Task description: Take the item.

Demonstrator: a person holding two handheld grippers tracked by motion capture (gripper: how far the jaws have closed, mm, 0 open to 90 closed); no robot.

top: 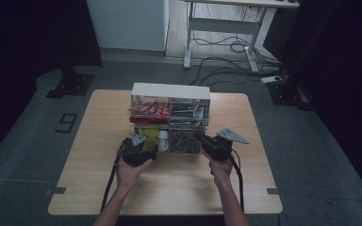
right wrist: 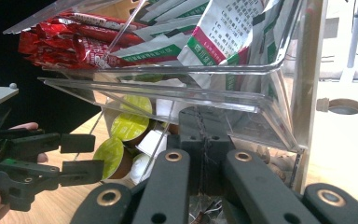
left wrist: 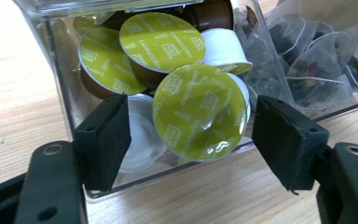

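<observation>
A clear acrylic organizer (top: 169,90) with a white top stands at the table's middle. Its lower left bin (left wrist: 65,107) is tipped open and holds several green-lidded coffee capsules (left wrist: 198,112). My left gripper (left wrist: 190,119) is open, its pads on either side of the front capsule and apart from it. In the high view the left gripper (top: 140,146) sits at that bin. My right gripper (right wrist: 204,126) is shut, pads together at the front of the lower right bin of tea bags (left wrist: 317,60). Whether it pinches the clear wall I cannot tell.
The upper bins hold red sachets (right wrist: 65,42) and green-and-white packets (right wrist: 223,37). Bare wooden table (top: 169,188) lies in front of the organizer. Beyond the table are a desk frame (top: 226,28) and cables (top: 235,47) on the floor.
</observation>
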